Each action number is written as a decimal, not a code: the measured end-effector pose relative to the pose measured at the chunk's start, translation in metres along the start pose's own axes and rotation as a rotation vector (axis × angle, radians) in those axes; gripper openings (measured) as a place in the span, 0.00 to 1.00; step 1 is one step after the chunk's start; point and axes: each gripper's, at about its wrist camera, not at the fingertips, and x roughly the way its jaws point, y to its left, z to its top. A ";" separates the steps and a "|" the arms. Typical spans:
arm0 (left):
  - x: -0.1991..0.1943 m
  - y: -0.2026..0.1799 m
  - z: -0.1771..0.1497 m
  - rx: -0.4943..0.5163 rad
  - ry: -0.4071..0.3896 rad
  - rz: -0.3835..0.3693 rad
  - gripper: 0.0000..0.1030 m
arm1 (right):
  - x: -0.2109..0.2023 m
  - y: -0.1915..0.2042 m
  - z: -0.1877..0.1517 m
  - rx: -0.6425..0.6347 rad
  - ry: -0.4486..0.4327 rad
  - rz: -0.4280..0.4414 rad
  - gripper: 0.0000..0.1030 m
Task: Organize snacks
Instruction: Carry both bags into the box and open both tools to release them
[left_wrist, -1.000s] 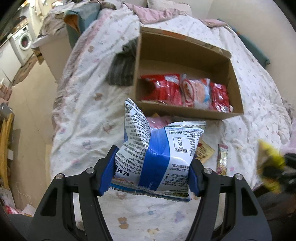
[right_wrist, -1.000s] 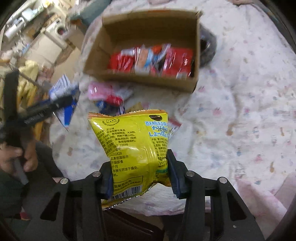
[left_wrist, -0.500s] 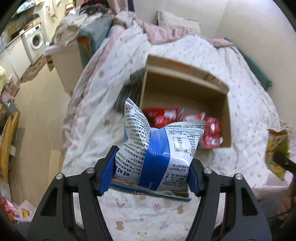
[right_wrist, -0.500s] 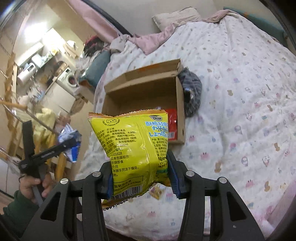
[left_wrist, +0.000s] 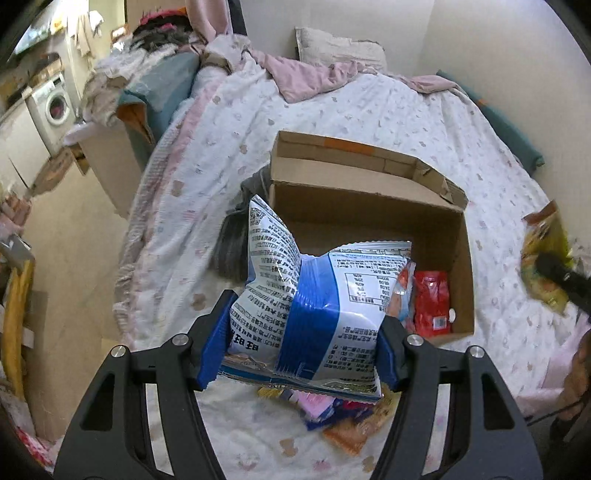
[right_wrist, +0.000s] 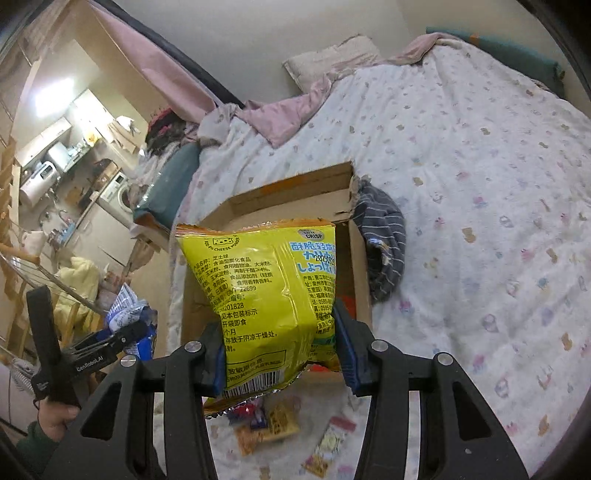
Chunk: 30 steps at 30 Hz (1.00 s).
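My left gripper (left_wrist: 303, 347) is shut on a puffy blue and white snack bag (left_wrist: 314, 306), held above the near edge of the bed. Behind it an open cardboard box (left_wrist: 369, 206) lies on the bedspread, with red snack packets (left_wrist: 430, 302) at its near right corner. My right gripper (right_wrist: 280, 354) is shut on a yellow snack bag (right_wrist: 266, 291), which hides most of the same box (right_wrist: 295, 188). In the right wrist view the left gripper (right_wrist: 122, 332) with its blue bag shows at the left. The yellow bag (left_wrist: 543, 254) appears at the left wrist view's right edge.
Loose snack packets (left_wrist: 332, 413) lie on the bedspread below the left gripper, and more packets (right_wrist: 280, 424) show under the yellow bag. A striped grey garment (right_wrist: 384, 243) lies against the box. Pillows and a pink blanket (left_wrist: 306, 74) sit at the bed's head. A washing machine (left_wrist: 51, 107) stands far left.
Both grippers have risen and pulled back from the box with their bags still held. The right one tilted up, so the bed's head and room came into view.
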 end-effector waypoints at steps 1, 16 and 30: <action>0.005 -0.001 0.004 -0.004 0.006 -0.003 0.61 | 0.009 0.001 0.002 -0.004 0.014 -0.007 0.47; 0.074 -0.032 0.023 0.030 0.023 -0.014 0.61 | 0.097 -0.003 0.002 -0.022 0.094 -0.097 0.48; 0.076 -0.036 0.020 0.065 0.034 -0.015 0.62 | 0.102 -0.003 0.003 -0.007 0.108 -0.067 0.50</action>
